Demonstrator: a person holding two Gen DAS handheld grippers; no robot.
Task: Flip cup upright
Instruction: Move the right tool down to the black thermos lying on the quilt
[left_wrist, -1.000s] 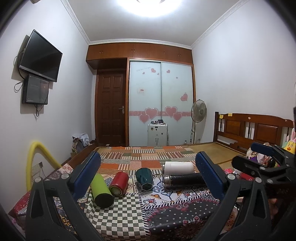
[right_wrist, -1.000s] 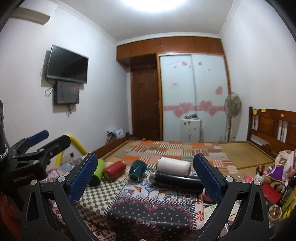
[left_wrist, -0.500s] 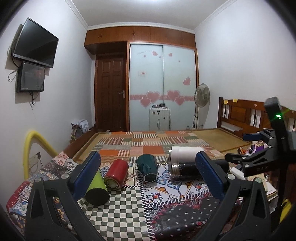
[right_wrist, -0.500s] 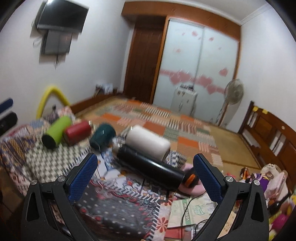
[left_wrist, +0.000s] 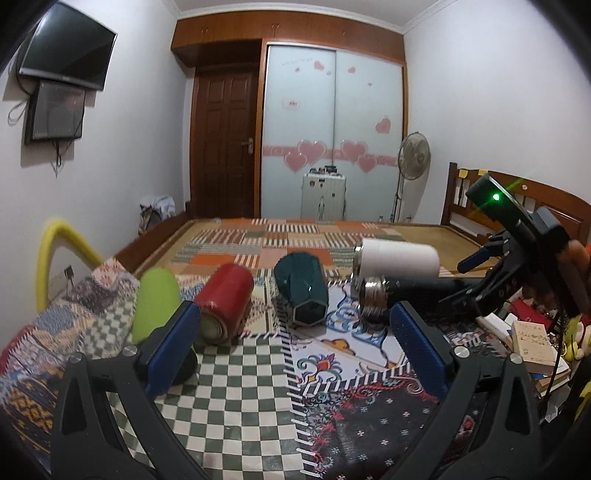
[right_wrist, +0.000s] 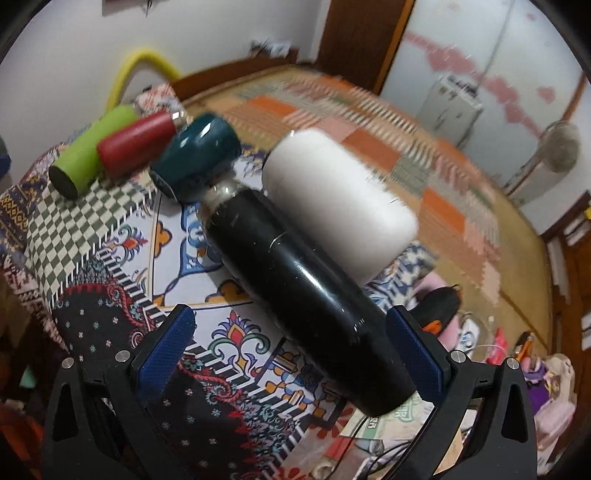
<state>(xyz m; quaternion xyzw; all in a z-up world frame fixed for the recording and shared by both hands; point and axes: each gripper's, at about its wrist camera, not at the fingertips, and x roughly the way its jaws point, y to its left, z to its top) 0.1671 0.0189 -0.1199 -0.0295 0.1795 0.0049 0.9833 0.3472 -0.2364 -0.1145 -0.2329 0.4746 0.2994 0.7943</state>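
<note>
Several cups lie on their sides on a patterned cloth: a green cup (left_wrist: 155, 302), a red cup (left_wrist: 223, 301), a dark teal cup (left_wrist: 303, 291), a white cup (left_wrist: 397, 260) and a black flask (right_wrist: 306, 291) with a steel mouth (left_wrist: 373, 299). My right gripper (right_wrist: 291, 347) is open, its fingers on either side of the black flask's base end, close above it. It also shows at the right of the left wrist view (left_wrist: 517, 258). My left gripper (left_wrist: 295, 347) is open and empty, above the cloth in front of the red and teal cups.
The cloth (left_wrist: 240, 398) covers a table at the near end of a bed with a patchwork mat (left_wrist: 295, 240). Books and clutter (left_wrist: 535, 343) lie at the right. A yellow tube (left_wrist: 48, 251) arches at the left. A fan (left_wrist: 413, 155) stands beyond.
My right gripper has dropped and moved forward over the black flask, tilting downward. My left gripper has moved slightly closer to the cups. The cups have not moved.
</note>
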